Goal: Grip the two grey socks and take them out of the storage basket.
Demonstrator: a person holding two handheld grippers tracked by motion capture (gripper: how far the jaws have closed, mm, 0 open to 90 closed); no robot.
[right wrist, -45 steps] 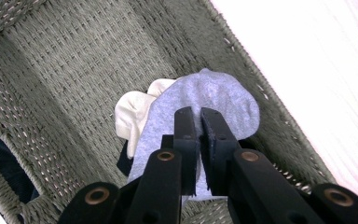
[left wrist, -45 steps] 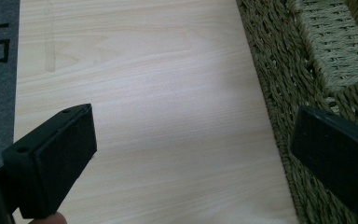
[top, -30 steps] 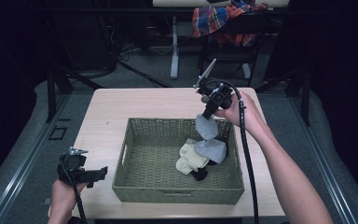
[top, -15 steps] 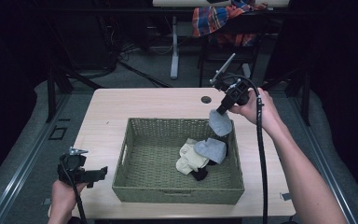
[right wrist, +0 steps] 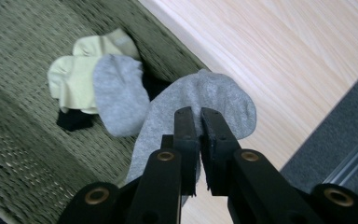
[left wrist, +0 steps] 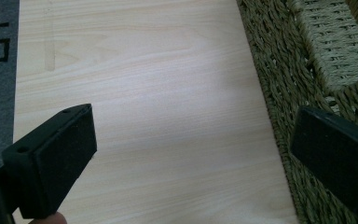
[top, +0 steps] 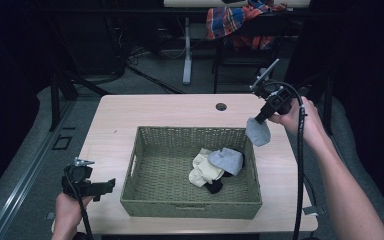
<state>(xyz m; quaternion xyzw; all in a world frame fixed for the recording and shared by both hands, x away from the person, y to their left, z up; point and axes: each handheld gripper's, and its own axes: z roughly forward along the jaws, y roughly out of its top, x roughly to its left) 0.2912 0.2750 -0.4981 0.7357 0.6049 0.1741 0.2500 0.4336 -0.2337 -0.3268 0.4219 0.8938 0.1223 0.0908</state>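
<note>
A grey sock [top: 258,132] [right wrist: 200,105] hangs from my right gripper [top: 260,119] [right wrist: 198,117], whose jaws are shut on it, above the right rim of the woven basket [top: 135,157] and the table beside it. Inside the basket lie a second grey sock [top: 226,160] [right wrist: 119,93], a pale yellow sock [top: 204,170] [right wrist: 77,70] and a black sock [top: 214,187] [right wrist: 73,120]. My left gripper [top: 107,186] [left wrist: 191,154] rests low at the front left of the table, jaws open around bare wood next to the basket's left wall [left wrist: 279,98].
The light wooden table [top: 180,110] has a round cable hole [top: 221,106] near its back edge. Grey floor lies just past the table's right edge [right wrist: 340,135]. A chair with plaid cloth [top: 240,20] stands behind the table.
My right gripper has carried the grey sock up and to the right, from over the basket's inside to its right rim. The left gripper has stayed put.
</note>
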